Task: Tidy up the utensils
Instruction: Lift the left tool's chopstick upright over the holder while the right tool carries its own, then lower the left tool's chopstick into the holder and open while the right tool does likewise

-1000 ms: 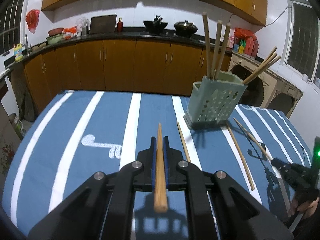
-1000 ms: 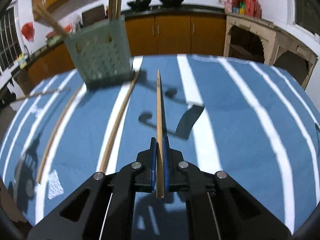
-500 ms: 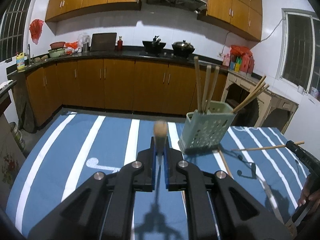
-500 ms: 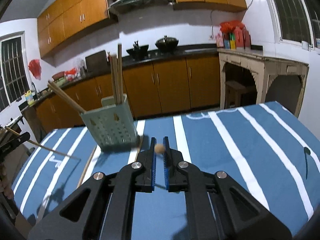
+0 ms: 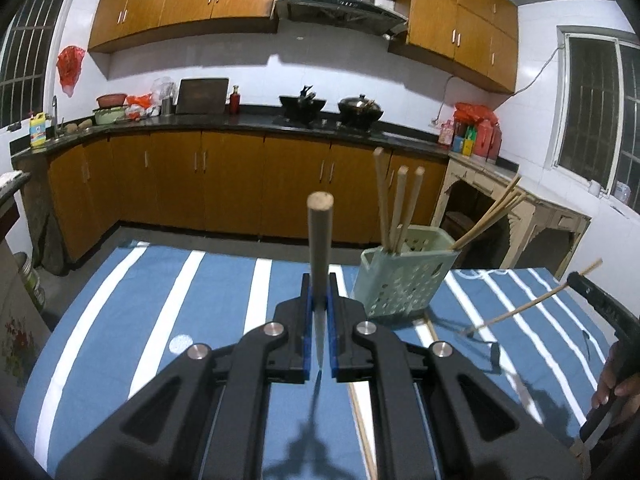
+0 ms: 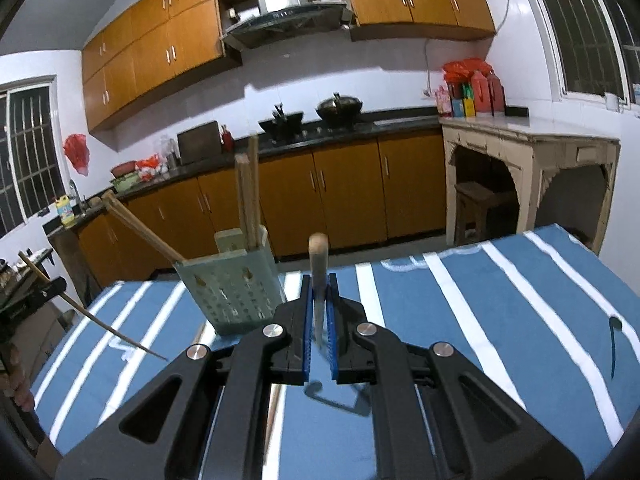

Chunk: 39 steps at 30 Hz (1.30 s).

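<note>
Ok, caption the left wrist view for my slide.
Left gripper clamps a chopstick above the striped table, near the green holder.

The right gripper (image 6: 319,320) clamps a wooden chopstick (image 6: 319,258). A pale green perforated plastic utensil basket (image 6: 230,284) stands on the blue white-striped tablecloth (image 6: 500,312), holding several chopsticks.

Dim overhead light casts hard shadows; fisheye bends the dark edges, near objects blurred.

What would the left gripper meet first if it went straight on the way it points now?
Probably the striped tablecloth, left of the green holder; the left gripper points slightly downward past it, though depth is unclear.
</note>
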Each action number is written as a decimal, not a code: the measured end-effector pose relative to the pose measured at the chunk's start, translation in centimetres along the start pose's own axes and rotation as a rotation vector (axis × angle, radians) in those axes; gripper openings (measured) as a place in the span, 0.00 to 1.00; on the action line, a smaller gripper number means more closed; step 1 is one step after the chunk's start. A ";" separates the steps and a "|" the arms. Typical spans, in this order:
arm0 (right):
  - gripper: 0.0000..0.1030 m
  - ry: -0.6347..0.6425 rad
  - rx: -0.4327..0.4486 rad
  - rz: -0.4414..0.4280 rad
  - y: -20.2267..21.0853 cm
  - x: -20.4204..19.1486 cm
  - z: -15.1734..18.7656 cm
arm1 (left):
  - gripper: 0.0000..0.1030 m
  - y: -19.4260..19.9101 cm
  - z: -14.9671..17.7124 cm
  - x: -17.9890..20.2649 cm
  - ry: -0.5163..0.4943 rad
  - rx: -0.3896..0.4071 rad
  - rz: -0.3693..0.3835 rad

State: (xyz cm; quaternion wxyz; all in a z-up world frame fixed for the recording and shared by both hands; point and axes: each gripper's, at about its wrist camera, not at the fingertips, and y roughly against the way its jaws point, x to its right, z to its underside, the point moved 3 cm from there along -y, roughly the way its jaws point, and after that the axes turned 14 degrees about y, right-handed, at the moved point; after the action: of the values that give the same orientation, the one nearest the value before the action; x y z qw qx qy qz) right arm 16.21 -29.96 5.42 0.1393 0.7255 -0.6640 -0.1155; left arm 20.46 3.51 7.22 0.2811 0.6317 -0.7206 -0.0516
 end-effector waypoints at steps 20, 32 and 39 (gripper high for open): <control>0.07 0.023 0.335 -0.080 2.3 -3.2 -12.2 | 0.07 2.6 -8.5 11.1 -0.074 0.182 0.209; 0.07 0.056 0.272 -0.052 -2.9 -4.4 -11.0 | 0.07 -4.0 -9.1 12.3 -0.040 0.167 0.136; 0.07 0.046 0.200 -0.046 -5.5 -4.2 -9.6 | 0.07 -6.7 -8.2 11.3 -0.029 0.163 0.119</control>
State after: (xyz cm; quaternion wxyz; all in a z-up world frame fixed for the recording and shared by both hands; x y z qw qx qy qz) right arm 24.29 -24.85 12.35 0.0787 0.7533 -0.6520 -0.0349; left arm 29.76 -6.15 15.02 0.2210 0.6077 -0.7626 0.0149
